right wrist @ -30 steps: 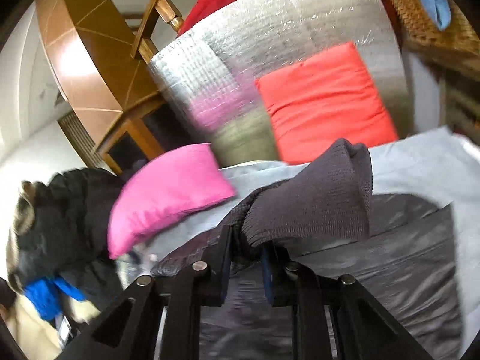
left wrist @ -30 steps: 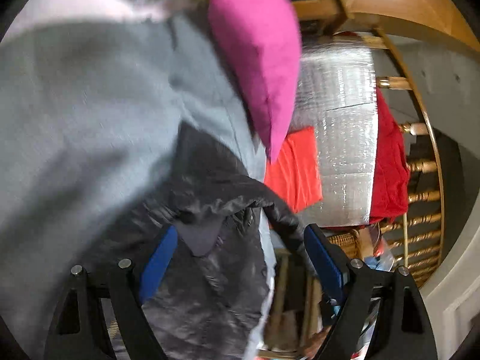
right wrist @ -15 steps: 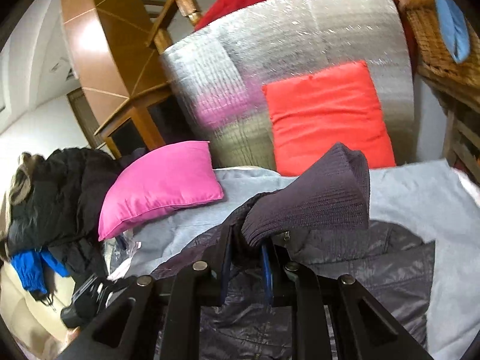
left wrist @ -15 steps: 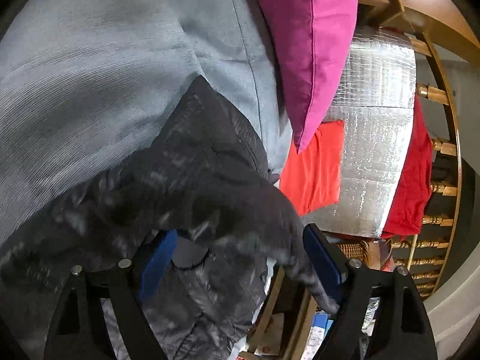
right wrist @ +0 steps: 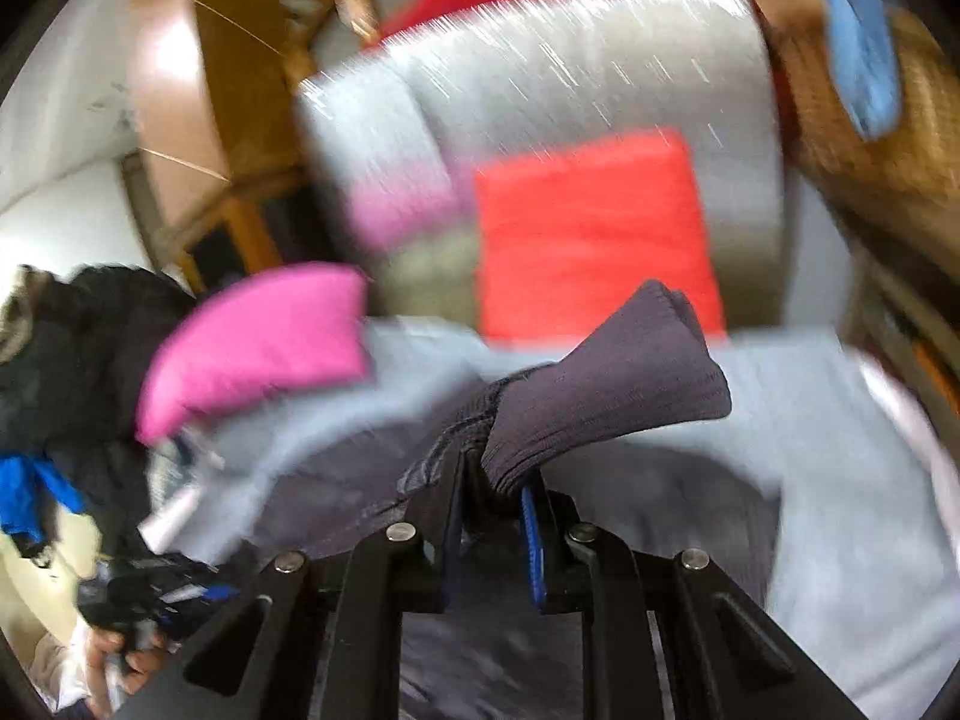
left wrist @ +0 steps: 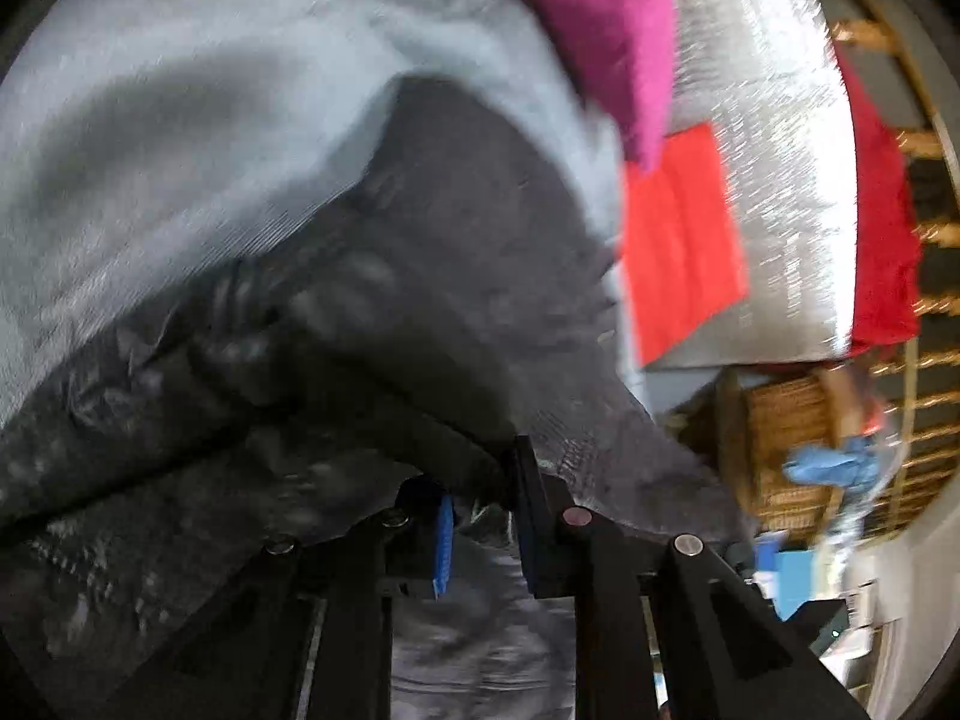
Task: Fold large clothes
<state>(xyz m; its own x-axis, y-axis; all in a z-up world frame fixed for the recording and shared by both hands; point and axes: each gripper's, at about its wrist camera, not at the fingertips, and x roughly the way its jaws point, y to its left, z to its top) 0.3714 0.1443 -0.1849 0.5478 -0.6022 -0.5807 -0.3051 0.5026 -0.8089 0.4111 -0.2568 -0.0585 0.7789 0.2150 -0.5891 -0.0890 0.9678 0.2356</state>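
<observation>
Both views blurred. Dark jacket (left wrist: 372,324) lies spread on the pale grey sheet (left wrist: 180,120) that covers the bed, just in front of me.

My left tongs (left wrist: 480,516): jaws closing, nearly together, with a fold of the dark jacket between them. Shiny crinkled fabric bunches over the blue-padded left finger (left wrist: 443,546) and drapes past the right one. I cannot tell for certain whether the pads already press it.

My right tongs (right wrist: 492,510): jaws pressed close, pinching the jacket's ribbed knit cuff (right wrist: 606,396). The cuff stands up out of the jaws and flares to the right; the sleeve trails off to the left from the pinch.

Around the bed: a pink pillow (right wrist: 258,348) on the sheet toward the far left in the right view. A red cushion (right wrist: 588,234) leans on a silver foil-faced panel (right wrist: 600,66) beyond the sheet. A wicker basket (left wrist: 780,450) with a blue cloth (left wrist: 834,468) on it stands off to the right of the panel. A heap of dark clothes (right wrist: 78,324) lies left of the pink pillow. A hand (right wrist: 126,660) shows at the lower left corner of the right view.
</observation>
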